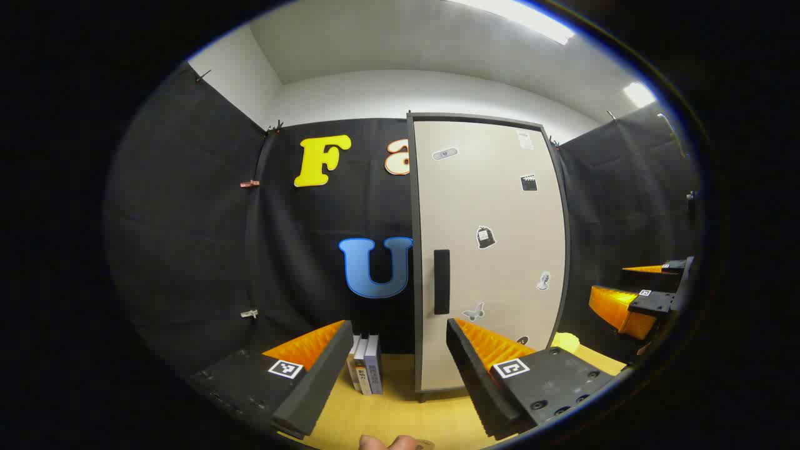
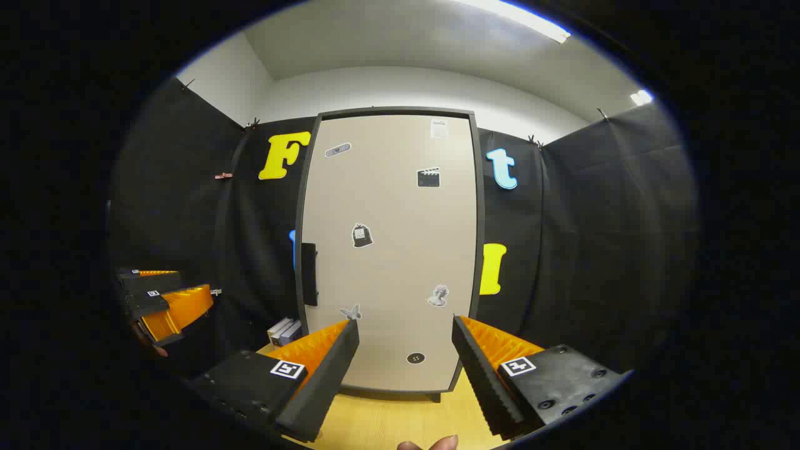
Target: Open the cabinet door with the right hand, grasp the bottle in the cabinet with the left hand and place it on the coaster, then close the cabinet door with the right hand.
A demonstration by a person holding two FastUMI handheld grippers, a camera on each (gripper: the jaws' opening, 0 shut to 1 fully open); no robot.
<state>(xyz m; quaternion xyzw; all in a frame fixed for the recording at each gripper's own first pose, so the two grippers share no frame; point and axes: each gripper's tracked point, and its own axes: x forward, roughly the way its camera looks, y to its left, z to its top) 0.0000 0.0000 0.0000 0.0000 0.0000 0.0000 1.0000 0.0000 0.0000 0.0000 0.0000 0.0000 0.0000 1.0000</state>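
The cabinet door (image 2: pixel 387 250) stood shut on the table (image 2: pixel 375 425) in front of both wide-open, empty grippers, and it looked stiff and light, so the right gripper (image 2: pixel 406 350) should pull its dark handle (image 2: pixel 309 274) on the left edge.

Left claw (image 1: pixel 397 375): fingers spread wide apart, nothing between them, held level and pointing forward. Right claw (image 2: pixel 403 375): likewise wide open and empty, level. A fingertip (image 1: pixel 375 442) of the holding hand shows at the lower edge of the left gripper view.
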